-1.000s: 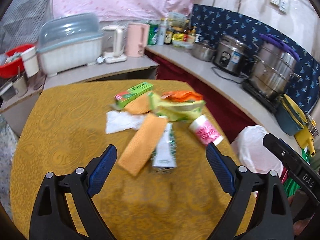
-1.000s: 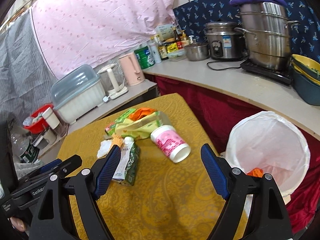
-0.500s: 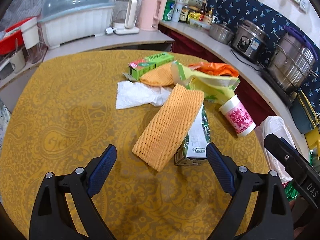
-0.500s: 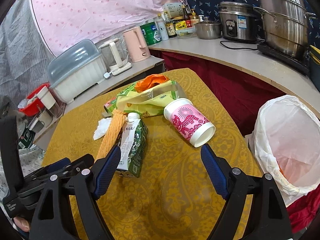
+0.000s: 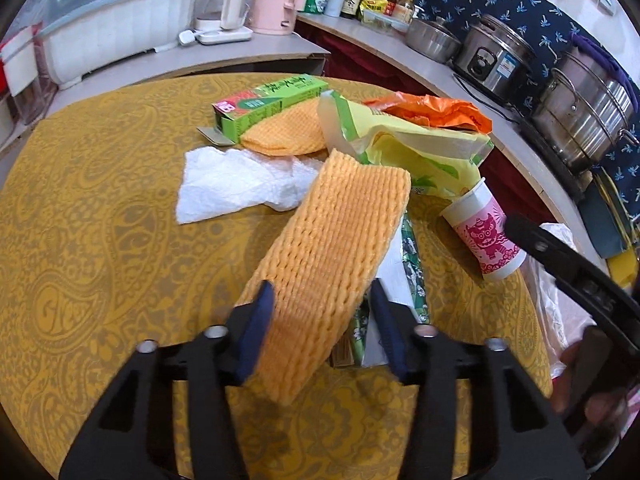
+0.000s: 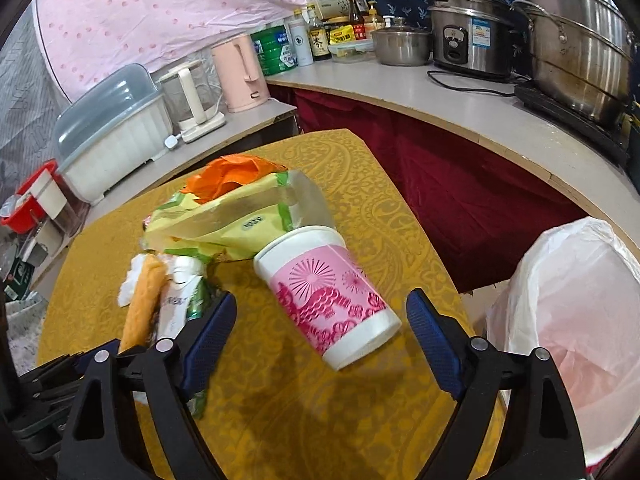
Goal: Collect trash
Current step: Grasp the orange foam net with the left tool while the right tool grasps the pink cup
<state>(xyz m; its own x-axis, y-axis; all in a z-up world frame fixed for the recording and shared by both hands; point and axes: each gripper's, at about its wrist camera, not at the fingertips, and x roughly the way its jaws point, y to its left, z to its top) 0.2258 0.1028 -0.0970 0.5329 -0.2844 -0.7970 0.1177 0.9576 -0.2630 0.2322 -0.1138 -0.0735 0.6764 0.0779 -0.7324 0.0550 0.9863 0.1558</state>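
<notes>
An orange foam net sleeve (image 5: 332,248) leans on a green and white carton (image 5: 408,276) on the yellow table (image 5: 100,240). My left gripper (image 5: 320,316) straddles the sleeve's near end; its jaws are closing, and the right pad still stands just off the foam. A pink and white paper cup (image 6: 328,292) lies on its side, its base end between the fingers of my right gripper (image 6: 320,320), whose jaws are opening and touch nothing. Behind lie a yellow-green bag (image 5: 420,152), an orange wrapper (image 5: 432,110), a green box (image 5: 272,100) and white tissue (image 5: 232,184).
A bin lined with a white bag (image 6: 576,300) stands off the table's right edge. A counter behind holds a pink kettle (image 6: 240,72), a rice cooker (image 6: 468,40), steel pots (image 6: 572,44) and a covered dish rack (image 6: 112,128).
Both grippers have come down and closer to the trash. The left jaws have narrowed around the foam sleeve. The cup now lies between the right fingers.
</notes>
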